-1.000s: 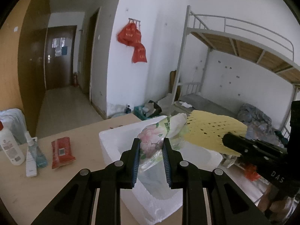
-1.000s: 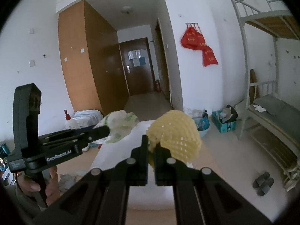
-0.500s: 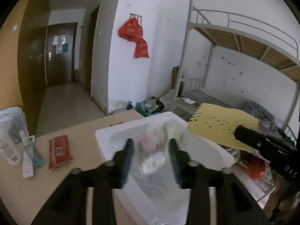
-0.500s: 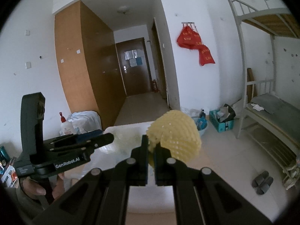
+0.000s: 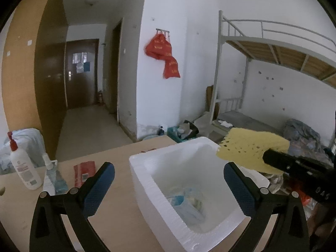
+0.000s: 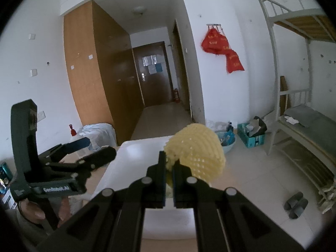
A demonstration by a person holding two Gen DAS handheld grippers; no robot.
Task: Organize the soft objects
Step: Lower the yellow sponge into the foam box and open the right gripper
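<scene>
A white foam box (image 5: 147, 168) stands on the wooden table (image 5: 117, 210). A soft floral plastic pack (image 5: 187, 203) lies at its bottom. My left gripper (image 5: 169, 180) is wide open and empty above the box's near rim; it also shows in the right wrist view (image 6: 92, 149). My right gripper (image 6: 169, 161) is shut on a yellow foam net (image 6: 195, 149) and holds it over the box's right side (image 6: 134, 153). In the left wrist view the net (image 5: 252, 149) hangs over the box's far right rim.
On the table left of the box lie a red pack (image 5: 83, 172), a small spray bottle (image 5: 52, 174) and a white pump bottle (image 5: 23, 168). A bunk bed (image 5: 262, 79) stands right. Slippers (image 6: 296, 203) lie on the floor.
My left gripper opened and let go of the floral pack, which dropped to the bottom of the foam box. My right gripper kept its hold on the yellow net.
</scene>
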